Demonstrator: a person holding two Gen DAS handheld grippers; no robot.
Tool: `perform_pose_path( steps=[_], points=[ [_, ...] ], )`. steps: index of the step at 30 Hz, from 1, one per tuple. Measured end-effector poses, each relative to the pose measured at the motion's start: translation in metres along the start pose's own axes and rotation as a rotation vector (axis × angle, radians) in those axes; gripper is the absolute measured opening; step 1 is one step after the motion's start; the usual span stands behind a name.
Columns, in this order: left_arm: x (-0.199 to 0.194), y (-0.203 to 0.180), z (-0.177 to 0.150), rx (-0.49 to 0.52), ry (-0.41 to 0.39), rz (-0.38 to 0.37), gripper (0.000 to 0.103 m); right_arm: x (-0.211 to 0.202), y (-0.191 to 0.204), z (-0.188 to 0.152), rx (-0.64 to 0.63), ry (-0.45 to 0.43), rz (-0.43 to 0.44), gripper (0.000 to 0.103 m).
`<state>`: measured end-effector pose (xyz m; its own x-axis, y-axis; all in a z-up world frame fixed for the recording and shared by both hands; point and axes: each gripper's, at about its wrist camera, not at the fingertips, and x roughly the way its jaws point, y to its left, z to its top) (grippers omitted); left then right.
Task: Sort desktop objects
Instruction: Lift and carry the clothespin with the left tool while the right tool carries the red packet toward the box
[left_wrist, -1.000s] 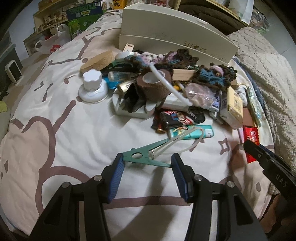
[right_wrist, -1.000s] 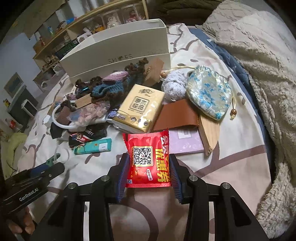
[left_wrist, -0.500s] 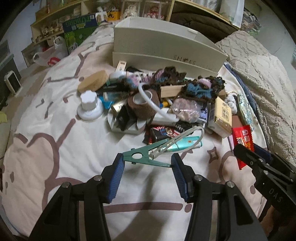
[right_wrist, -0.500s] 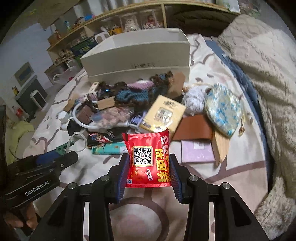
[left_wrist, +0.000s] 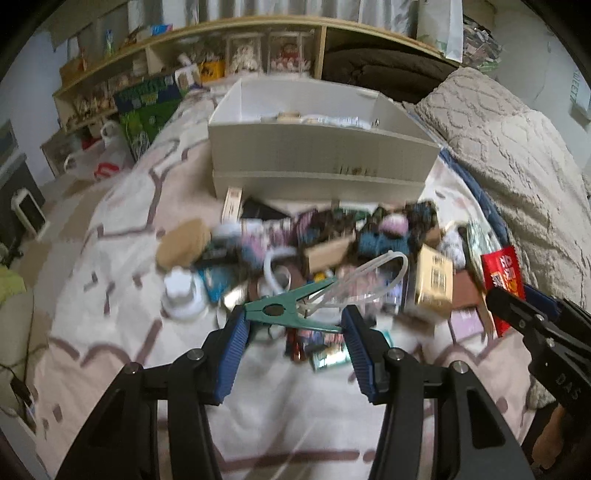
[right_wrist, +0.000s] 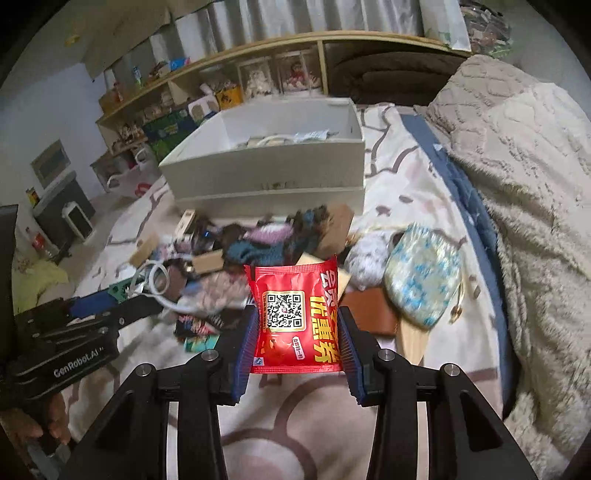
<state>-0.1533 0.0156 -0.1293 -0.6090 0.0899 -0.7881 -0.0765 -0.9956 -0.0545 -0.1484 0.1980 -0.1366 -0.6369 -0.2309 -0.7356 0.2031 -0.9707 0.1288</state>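
Now both your tools have risen off the bed: the left tool (left_wrist: 293, 325) pinches the green clip (left_wrist: 286, 312), the right tool (right_wrist: 295, 334) pinches the red sachet (right_wrist: 295, 314), both carried toward the white box (right_wrist: 266, 173) ahead.

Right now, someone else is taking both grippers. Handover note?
Left gripper: shut on the green clip, which has a clear loop attached; held above the bedspread.
Right gripper: shut on the red packet, also lifted.
White box: behind the pile, open, a few items already inside; which ones is too blurred to tell.
Done: both items picked up.
Left: probably drop both in the box, then work through the pile, including the yellow box, blue floral pouch and brown wallet.
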Motion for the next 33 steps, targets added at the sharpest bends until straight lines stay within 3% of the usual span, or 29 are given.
perform_pose_path(
  steps=[16, 33],
  points=[
    [0.014, -0.009, 0.08, -0.009, -0.113, -0.06, 0.052, 0.01, -0.006, 0.066, -0.006, -0.093, -0.018, 0.043],
    [0.046, 0.04, 0.147, -0.068, -0.212, -0.022, 0.052, 0.066, 0.021, 0.133, -0.04, -0.102, 0.027, 0.043]
  ],
)
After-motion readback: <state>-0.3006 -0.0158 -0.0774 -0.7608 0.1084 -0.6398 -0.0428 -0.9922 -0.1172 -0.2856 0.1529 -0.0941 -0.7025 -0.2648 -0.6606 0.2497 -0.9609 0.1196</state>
